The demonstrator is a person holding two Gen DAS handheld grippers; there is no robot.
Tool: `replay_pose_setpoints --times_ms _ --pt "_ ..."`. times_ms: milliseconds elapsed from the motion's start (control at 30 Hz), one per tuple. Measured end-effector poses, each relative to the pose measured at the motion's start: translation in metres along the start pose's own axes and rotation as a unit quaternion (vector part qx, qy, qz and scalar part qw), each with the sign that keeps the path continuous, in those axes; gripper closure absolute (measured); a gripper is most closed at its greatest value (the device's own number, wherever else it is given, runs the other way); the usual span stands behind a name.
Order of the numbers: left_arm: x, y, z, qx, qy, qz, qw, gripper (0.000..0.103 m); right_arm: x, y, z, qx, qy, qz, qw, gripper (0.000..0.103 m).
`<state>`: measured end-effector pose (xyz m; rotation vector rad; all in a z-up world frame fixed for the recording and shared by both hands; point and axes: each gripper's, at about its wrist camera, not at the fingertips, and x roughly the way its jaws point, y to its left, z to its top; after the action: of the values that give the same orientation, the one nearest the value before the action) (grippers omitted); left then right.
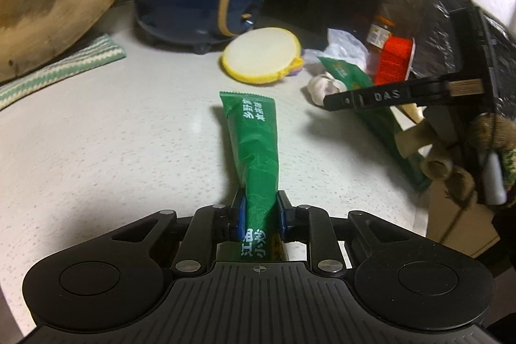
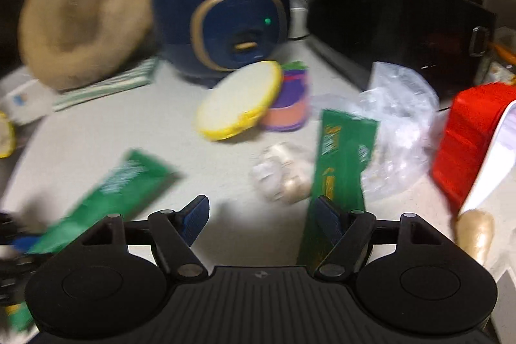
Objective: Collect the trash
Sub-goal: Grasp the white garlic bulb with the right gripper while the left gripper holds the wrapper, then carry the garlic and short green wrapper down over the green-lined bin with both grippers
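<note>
My left gripper (image 1: 260, 210) is shut on a long green snack wrapper (image 1: 254, 144) and holds it above the white counter (image 1: 129, 144). That wrapper also shows blurred in the right wrist view (image 2: 106, 199), at the lower left. My right gripper (image 2: 261, 215) is open and empty, low over the counter. A second green wrapper (image 2: 342, 170) lies by its right finger; it also shows in the left wrist view (image 1: 351, 76). My right gripper's finger (image 1: 371, 99) reaches over it there. A clear plastic bag (image 2: 400, 105) and a garlic bulb (image 2: 283, 176) lie close by.
A navy rice cooker (image 2: 225, 18) and a round wooden board (image 2: 87, 21) stand at the back. A yellow-rimmed lid (image 2: 238, 102) leans on a purple cup (image 2: 290, 105). A red tub (image 2: 471, 137), a black appliance (image 2: 403, 28) and a striped cloth (image 1: 64, 66) are around.
</note>
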<state>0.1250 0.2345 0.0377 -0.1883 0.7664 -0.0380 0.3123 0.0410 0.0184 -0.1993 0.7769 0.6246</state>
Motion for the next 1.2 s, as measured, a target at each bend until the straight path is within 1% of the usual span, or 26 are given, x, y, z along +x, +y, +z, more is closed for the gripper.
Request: replay_pose_setpoints --times_ms 33,133,233,300,367,400,467,533,600,633,700,867,967,1067,1200 --pt "0.0 0.003 0.0 -0.004 0.002 0.0 1.0 0.081 0.004 0.0 0.002 0.003 -0.003 -0.008 1.0 0.03" --pt "0.001 0.007 -0.001 -0.016 0.005 0.004 0.9999 0.081 0.022 0.004 0.012 0.009 0.005 0.0 1.0 0.029" --pt "-0.002 0.011 -0.003 -0.025 0.002 0.004 0.9997 0.081 0.039 0.014 0.016 -0.002 0.024 -0.022 0.999 0.029" --pt "-0.006 0.013 -0.005 -0.026 -0.001 0.004 0.9997 0.081 0.044 0.019 0.015 -0.006 0.032 -0.028 0.999 0.03" --pt "-0.009 0.015 -0.006 -0.029 -0.004 0.006 0.9996 0.081 0.045 0.02 0.013 -0.001 0.027 -0.03 0.999 0.039" --pt "-0.011 0.016 -0.006 -0.031 -0.005 0.008 0.9995 0.081 0.044 0.019 0.013 0.002 0.024 -0.033 0.999 0.05" --pt "-0.013 0.016 -0.006 -0.032 -0.008 0.012 0.9994 0.081 0.043 0.016 0.016 0.01 0.025 -0.022 0.999 0.05" --pt "-0.016 0.014 -0.006 -0.031 -0.013 0.017 0.9993 0.081 0.036 0.015 0.015 0.009 0.016 -0.016 1.0 0.05" --pt "-0.021 0.011 -0.007 -0.031 -0.019 0.024 0.9991 0.081 0.023 0.019 0.013 -0.004 -0.001 -0.012 1.0 0.05" --pt "-0.023 0.008 -0.007 -0.031 -0.022 0.027 0.9989 0.081 0.015 0.021 0.011 -0.011 -0.016 -0.007 1.0 0.05" --pt "-0.027 0.003 -0.006 -0.029 -0.027 0.028 0.9988 0.081 -0.005 0.026 0.006 -0.021 -0.033 0.008 0.999 0.05" --pt "-0.028 -0.025 -0.001 -0.011 -0.033 0.016 0.9993 0.081 -0.064 0.032 -0.012 -0.038 -0.079 0.045 0.995 0.05" --pt "-0.025 -0.053 -0.001 0.015 -0.03 0.0 0.9994 0.081 -0.1 0.029 -0.028 -0.043 -0.105 0.051 0.992 0.05" --pt "-0.024 -0.087 0.0 0.043 -0.029 -0.024 0.9984 0.081 -0.131 0.018 -0.047 -0.04 -0.12 0.05 0.991 0.05" --pt "-0.024 -0.133 -0.005 0.077 -0.03 -0.066 0.9944 0.081 -0.173 -0.006 -0.079 -0.026 -0.139 0.024 0.99 0.05"
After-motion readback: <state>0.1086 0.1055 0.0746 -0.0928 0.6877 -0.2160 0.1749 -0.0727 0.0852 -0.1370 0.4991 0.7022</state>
